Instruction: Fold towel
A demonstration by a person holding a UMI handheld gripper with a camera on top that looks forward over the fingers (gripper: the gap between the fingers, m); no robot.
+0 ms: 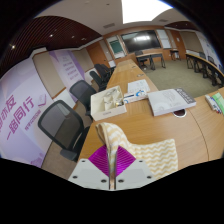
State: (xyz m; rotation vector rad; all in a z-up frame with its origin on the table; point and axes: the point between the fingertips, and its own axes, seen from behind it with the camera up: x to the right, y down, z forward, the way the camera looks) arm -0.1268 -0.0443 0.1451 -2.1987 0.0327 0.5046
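A cream and tan striped towel lies on the wooden table just ahead of the fingers. One part of it rises in a fold and runs down between the two magenta pads. My gripper is shut on this pinched part of the towel, holding it up off the table. The rest of the towel spreads to the right of the fingers.
A white box with items and a flat tray stand on the table beyond the towel. Several black office chairs line the table's left side. A purple and white banner stands at far left. More tables stand at the back.
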